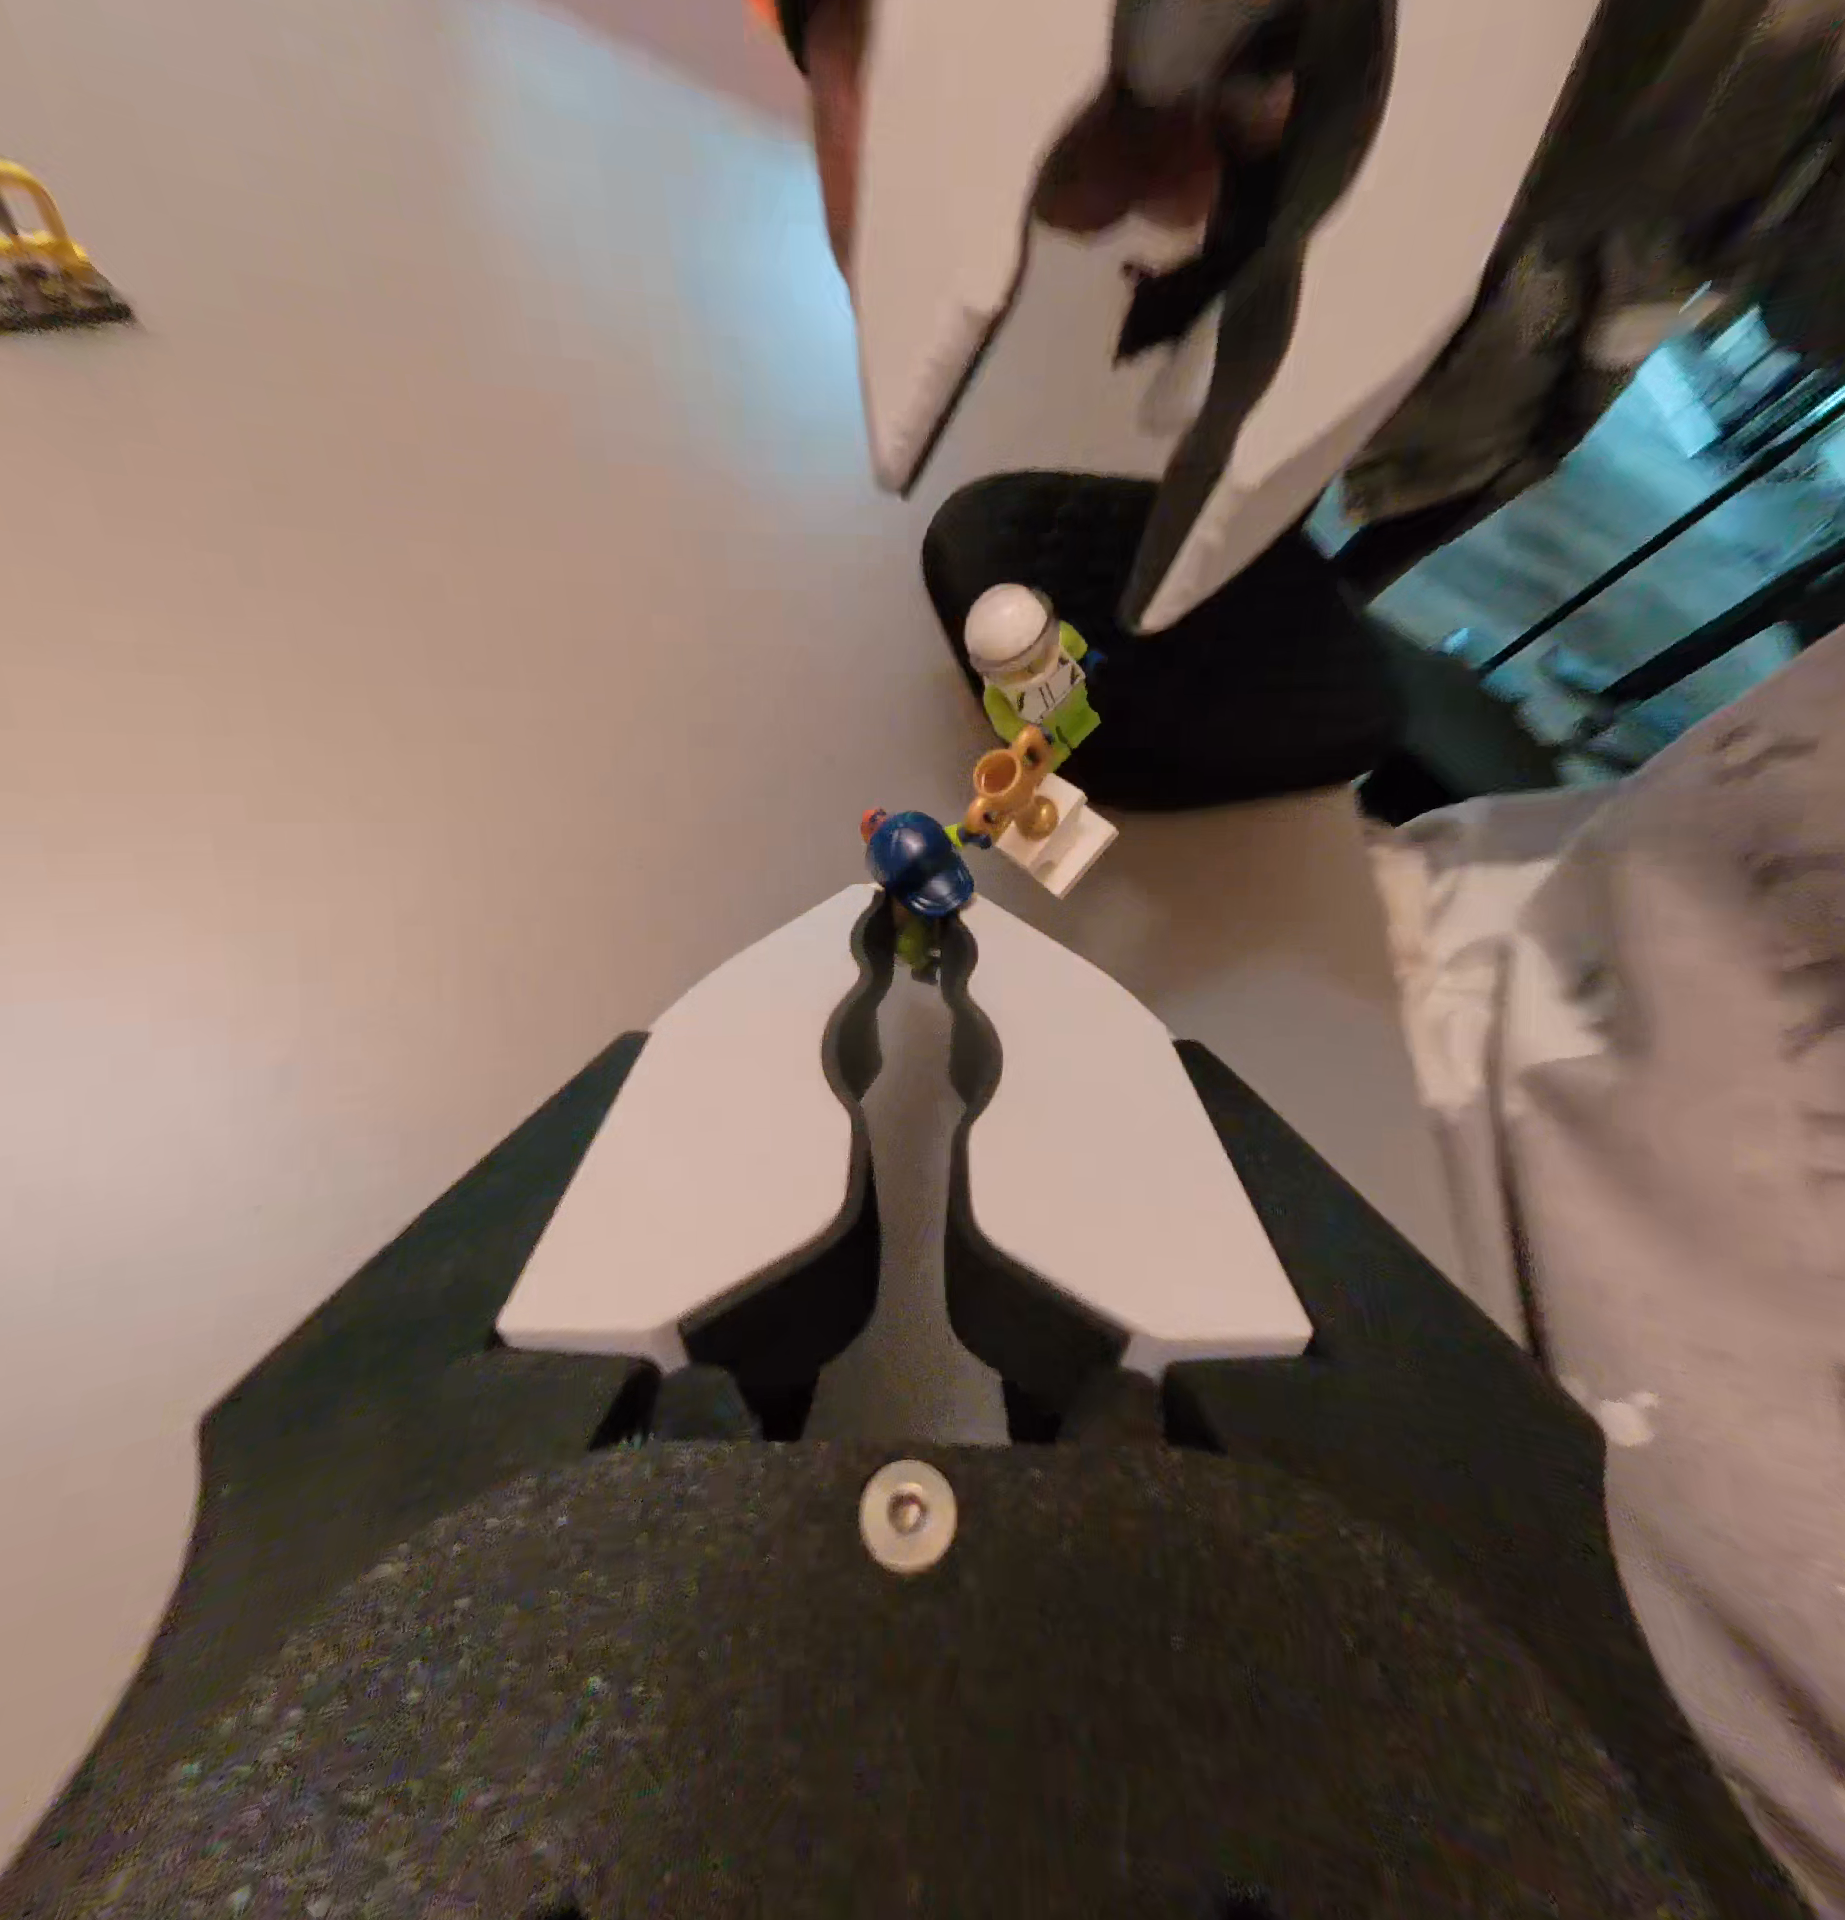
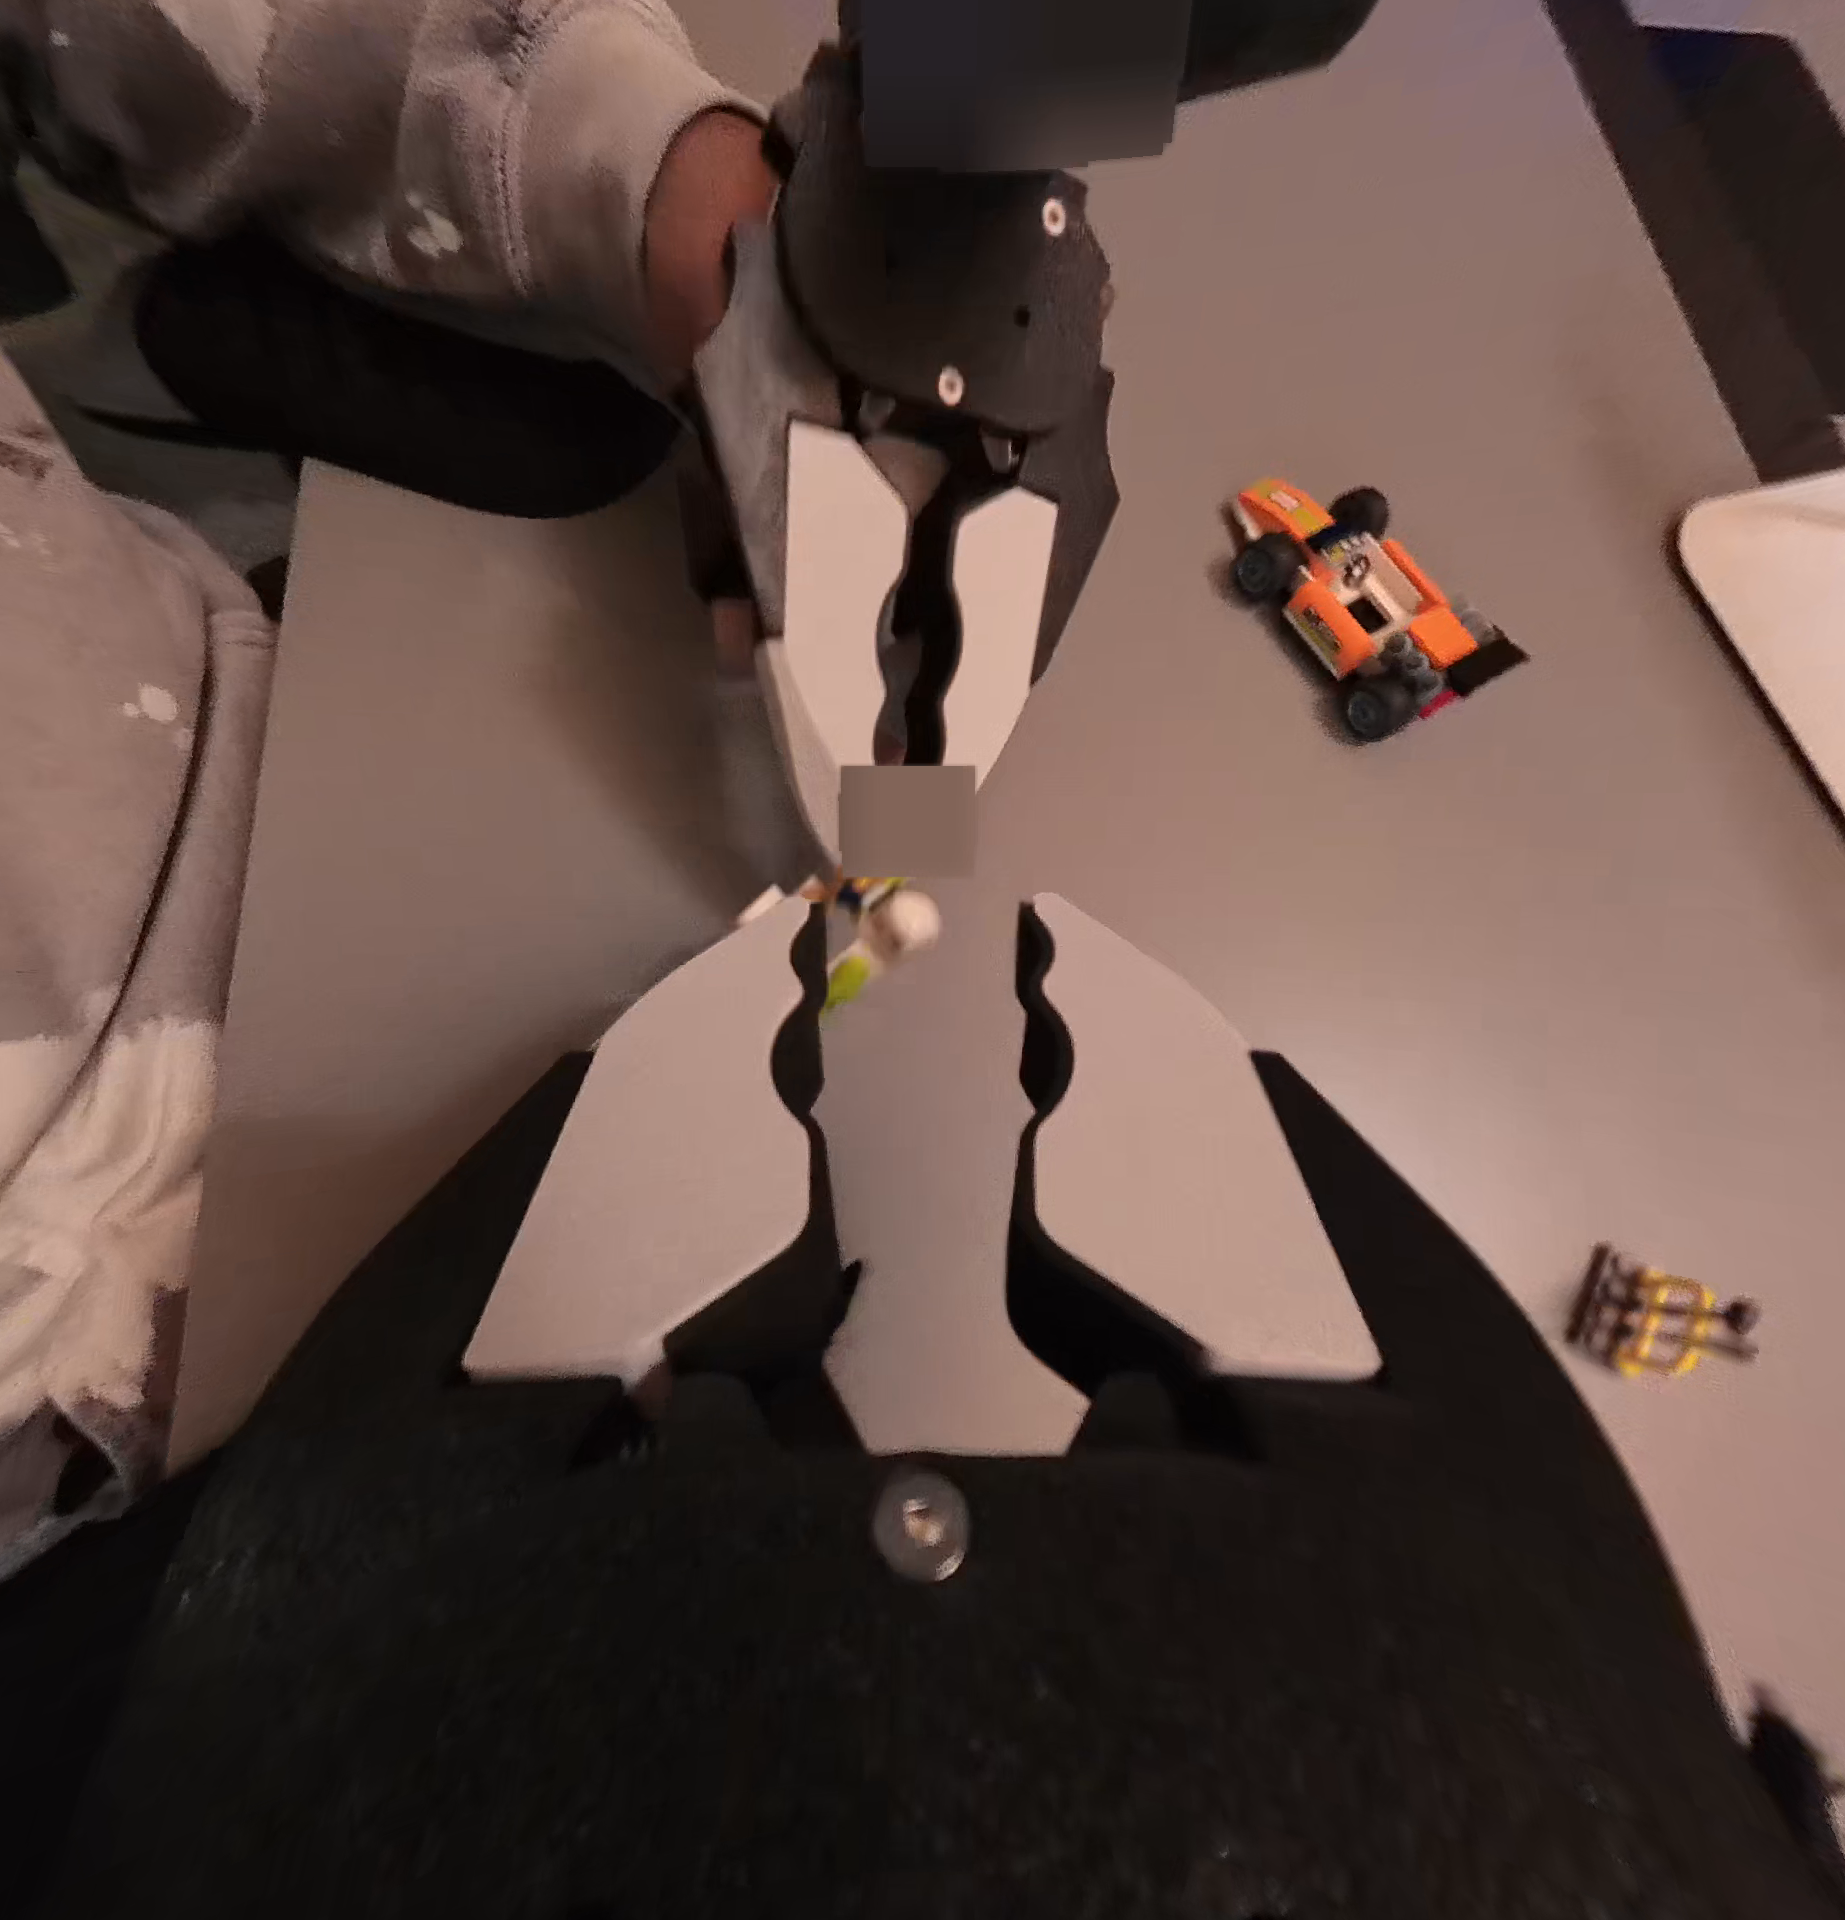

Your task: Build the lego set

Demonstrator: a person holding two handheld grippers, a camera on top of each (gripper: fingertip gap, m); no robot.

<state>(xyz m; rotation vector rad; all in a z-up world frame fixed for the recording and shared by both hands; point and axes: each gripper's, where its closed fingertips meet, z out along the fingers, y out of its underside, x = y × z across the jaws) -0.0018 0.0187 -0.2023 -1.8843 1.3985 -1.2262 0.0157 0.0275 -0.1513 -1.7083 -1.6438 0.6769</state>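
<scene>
Over a pale bench (image 1: pixel 430 727), the left gripper (image 1: pixel 913 935) pinches a blue-capped toy figure (image 1: pixel 918 868) by the legs between its fingers. Just beyond stands a white-helmeted figure (image 1: pixel 1032 675) with a gold trophy (image 1: pixel 1011 795). The right gripper (image 2: pixel 923 935) hangs above, fingers parted and empty. An orange toy car (image 2: pixel 1359 603) sits well apart.

It looks like an office or lab workspace: a plain, smooth light-grey tabletop (image 2: pixel 1313 935), a black upholstered chair seat (image 1: pixel 1209 707) just beyond its edge, and dark-framed glass partitions (image 1: pixel 1624 499) behind.
</scene>
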